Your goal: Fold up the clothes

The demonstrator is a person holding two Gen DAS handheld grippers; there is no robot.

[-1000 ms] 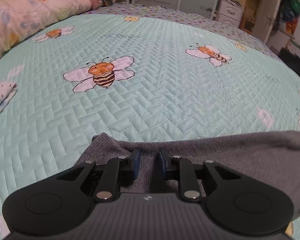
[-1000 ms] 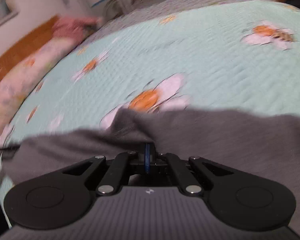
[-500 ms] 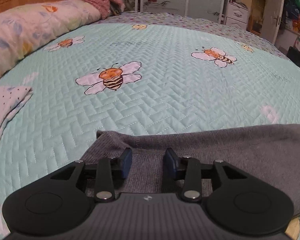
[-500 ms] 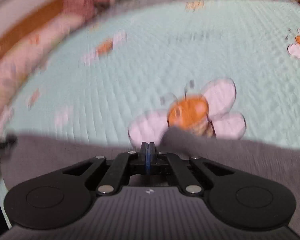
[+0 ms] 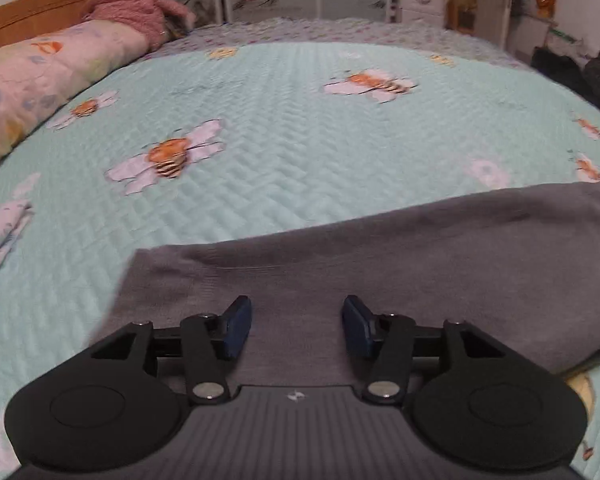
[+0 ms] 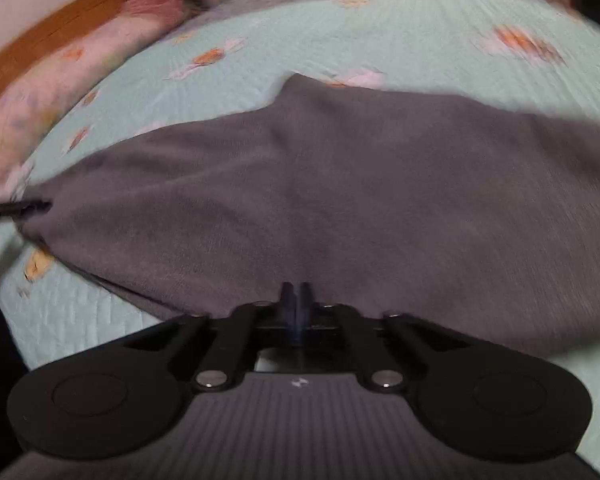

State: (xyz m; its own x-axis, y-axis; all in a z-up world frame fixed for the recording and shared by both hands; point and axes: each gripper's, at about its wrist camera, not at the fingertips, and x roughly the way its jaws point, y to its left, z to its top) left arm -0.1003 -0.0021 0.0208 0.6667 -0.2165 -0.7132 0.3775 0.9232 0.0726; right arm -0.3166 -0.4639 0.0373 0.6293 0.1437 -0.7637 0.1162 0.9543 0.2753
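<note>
Grey knit garment [image 5: 400, 248] lies spread on the bed's mint bee-print quilt [image 5: 300, 128], filling the lower half of both views. Left hand-held gripper [image 5: 296, 326], bottom centre of the left view: jaws apart and opening, blue pads [image 5: 236, 326] clear of the cloth lying below them. Right hand-held gripper [image 6: 296, 308], bottom centre of the right view: jaws together, clamped on the garment's near edge. Floral pillow [image 5: 40, 76] upper left.

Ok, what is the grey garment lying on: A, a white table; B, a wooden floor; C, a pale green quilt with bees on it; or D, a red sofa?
C: the grey garment is spread over a pale green quilt printed with a bee pattern.
</note>
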